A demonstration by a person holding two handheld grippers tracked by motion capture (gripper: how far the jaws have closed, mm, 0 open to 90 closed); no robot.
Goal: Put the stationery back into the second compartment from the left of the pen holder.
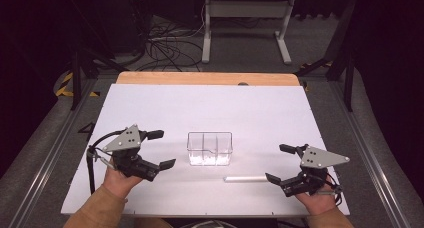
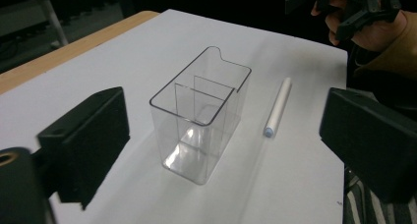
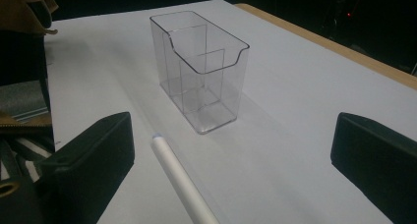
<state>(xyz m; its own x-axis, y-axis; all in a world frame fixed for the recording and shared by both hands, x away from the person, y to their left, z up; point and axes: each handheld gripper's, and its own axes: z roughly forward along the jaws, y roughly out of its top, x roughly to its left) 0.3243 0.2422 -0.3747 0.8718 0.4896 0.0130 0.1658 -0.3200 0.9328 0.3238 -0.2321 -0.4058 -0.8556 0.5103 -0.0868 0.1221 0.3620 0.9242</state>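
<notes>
A clear plastic box with inner dividers (image 1: 210, 148) is standing upright and empty near the middle of the white tabletop sheet (image 1: 210, 108); its compartments are holding nothing. A slim white cylindrical stick (image 1: 245, 178) is lying flat just beside the box, on its near-right side, apart from it. To the box's left, the left gripper (image 1: 162, 149) is hovering with its jaws spread wide, gripping nothing. To the box's right, the right gripper (image 1: 276, 162) is hovering just past the stick's end, its jaws likewise wide apart and empty. The left gripper view is showing the stick's bluish tip beyond the box and the other hand farther off; the high view is showing the wooden table edge (image 1: 207, 78) behind the box.
</notes>
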